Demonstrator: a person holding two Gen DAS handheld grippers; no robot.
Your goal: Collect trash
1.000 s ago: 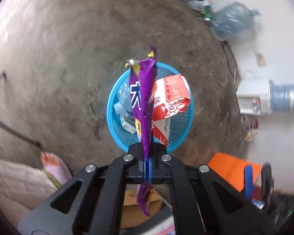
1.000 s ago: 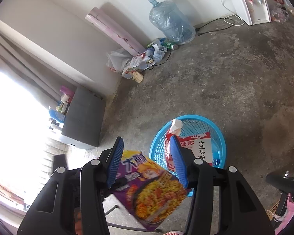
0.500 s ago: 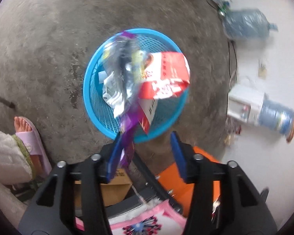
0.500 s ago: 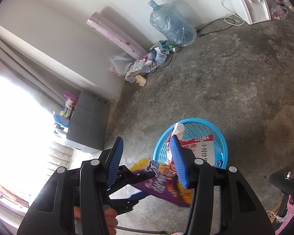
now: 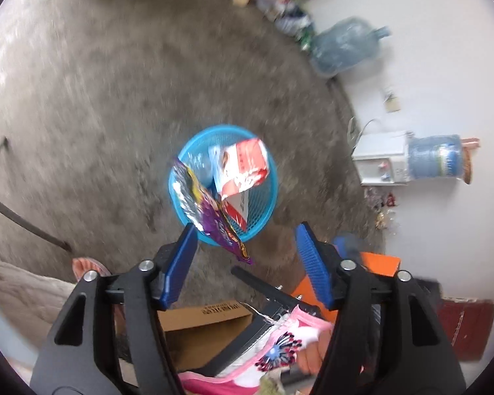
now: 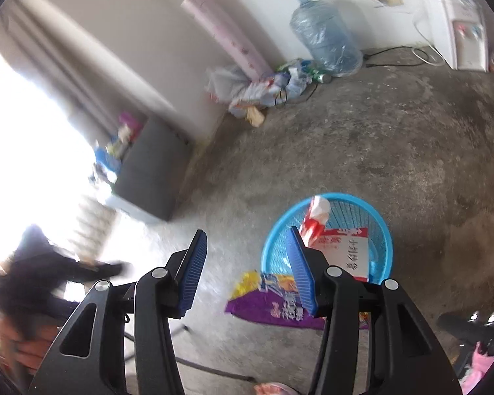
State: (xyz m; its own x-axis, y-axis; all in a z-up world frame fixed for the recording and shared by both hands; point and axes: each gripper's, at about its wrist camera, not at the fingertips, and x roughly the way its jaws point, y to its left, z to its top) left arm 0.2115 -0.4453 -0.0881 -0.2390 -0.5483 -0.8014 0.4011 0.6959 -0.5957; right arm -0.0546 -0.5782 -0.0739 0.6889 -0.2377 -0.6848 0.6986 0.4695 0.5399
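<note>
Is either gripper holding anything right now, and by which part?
Nothing is held. The left gripper is opening; the purple wrapper is free. The right gripper is empty.

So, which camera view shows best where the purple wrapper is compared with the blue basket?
The left wrist view: the purple wrapper hangs over the rim of the blue basket, free of the opening left gripper. The right wrist view shows it half hidden behind a finger.

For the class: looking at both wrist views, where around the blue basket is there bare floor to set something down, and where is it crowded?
Bare concrete floor lies between the blue basket and the water jug. Crowded: the litter pile at the wall, the basket itself, and the purple wrapper at its near rim. The left gripper is opening, empty.
</note>
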